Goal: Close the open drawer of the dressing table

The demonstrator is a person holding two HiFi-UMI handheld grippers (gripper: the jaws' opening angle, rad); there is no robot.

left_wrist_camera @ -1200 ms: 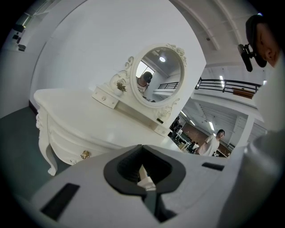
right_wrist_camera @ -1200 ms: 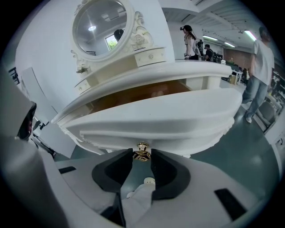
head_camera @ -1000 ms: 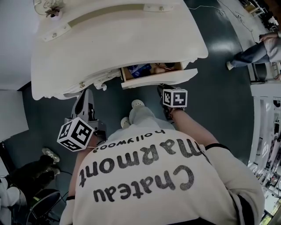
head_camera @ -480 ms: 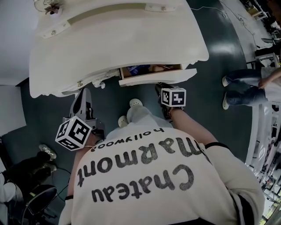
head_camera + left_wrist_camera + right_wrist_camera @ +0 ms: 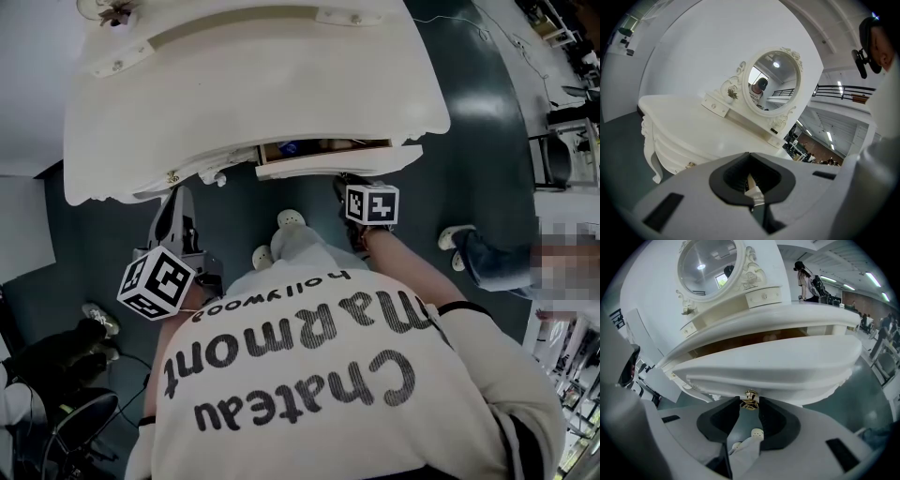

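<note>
Brightly, evenly lit from long overhead strip lamps (image 5: 874, 280). Mild glare on glossy cream-white desk top (image 5: 281, 84); soft shadow beneath it on dark teal floor (image 5: 469, 141). Strong fisheye bending and black vignetting at gripper-view edges. Sharp focus mid-frame, softer close up.

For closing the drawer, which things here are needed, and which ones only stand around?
Needed: dressing table; open drawer; gold knob; right gripper, jaws on the knob.
Standing around: oval mirror; left gripper, idle; bystander's shoes.
</note>
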